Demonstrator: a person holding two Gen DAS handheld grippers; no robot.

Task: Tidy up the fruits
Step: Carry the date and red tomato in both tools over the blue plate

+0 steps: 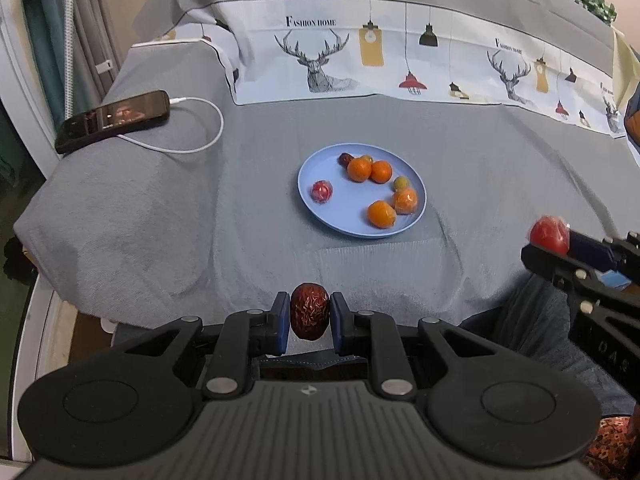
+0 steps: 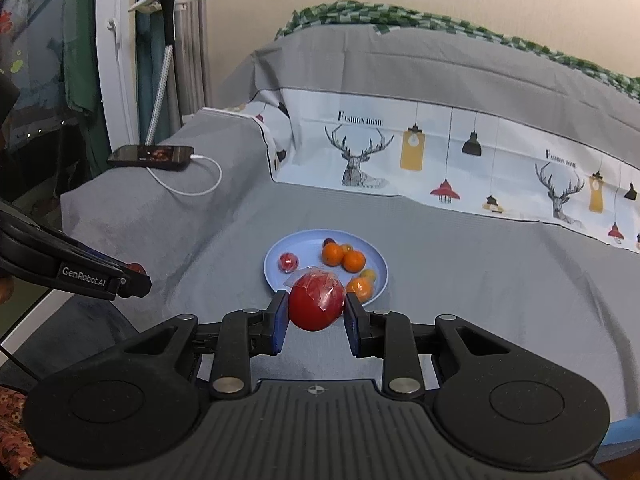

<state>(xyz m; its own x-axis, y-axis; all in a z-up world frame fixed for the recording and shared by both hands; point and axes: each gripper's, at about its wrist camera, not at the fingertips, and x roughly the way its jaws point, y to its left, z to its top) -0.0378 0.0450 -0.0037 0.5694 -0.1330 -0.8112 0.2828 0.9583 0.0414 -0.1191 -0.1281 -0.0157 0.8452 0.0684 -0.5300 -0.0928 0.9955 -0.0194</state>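
While the left tongs (image 1: 310,317) pinch a wrinkled dark-red date (image 1: 309,316), the right tongs (image 2: 316,307) pinch a plastic-wrapped red fruit (image 2: 316,306), both near the round blue plate (image 1: 320,172).

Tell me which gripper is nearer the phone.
Left. The left gripper, holding a date, sits on the phone's side of the plate; the right gripper, holding a red fruit, is farther over.

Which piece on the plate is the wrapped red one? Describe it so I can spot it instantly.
Find the blue plate in the middle of the grey sheet. On its left side, apart from the oranges, lies a small red fruit in shiny clear wrap: the only red piece sitting alone.
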